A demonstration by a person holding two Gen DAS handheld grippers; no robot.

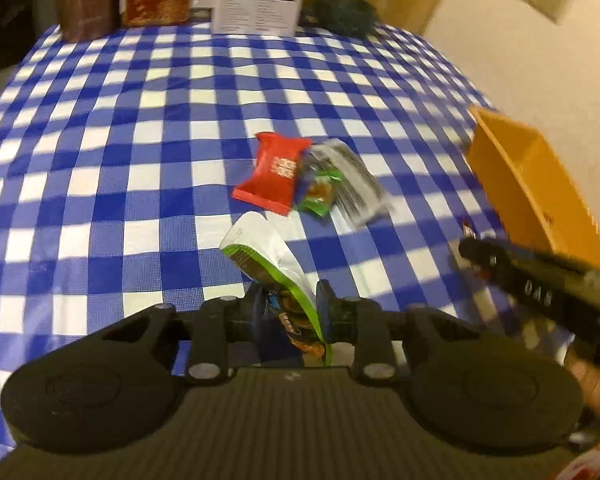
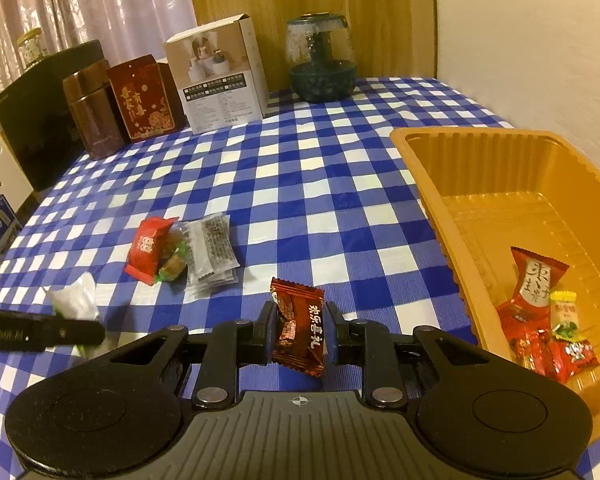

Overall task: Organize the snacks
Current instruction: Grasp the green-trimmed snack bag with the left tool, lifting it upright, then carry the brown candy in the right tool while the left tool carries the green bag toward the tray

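Showing only in the right wrist view are red snacks (image 2: pixel 540 336) lying inside the orange tray (image 2: pixel 432 200) at right. The right gripper (image 2: pixel 298 330) is pinching a dark-red candy packet (image 2: pixel 300 328); the left gripper (image 1: pixel 288 312) is clamping a green-edged white packet (image 1: pixel 268 256).

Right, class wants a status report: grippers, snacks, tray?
Left gripper shut on green-edged packet. Right gripper shut on dark red candy. Orange tray beside it, unobstructed.

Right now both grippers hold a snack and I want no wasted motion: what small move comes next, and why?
Probably carry the right gripper rightward over the tray and release. It grips a dark red packet, the tray sits just to its right with snacks already inside, and the left gripper, holding a green-edged packet, is farther off.
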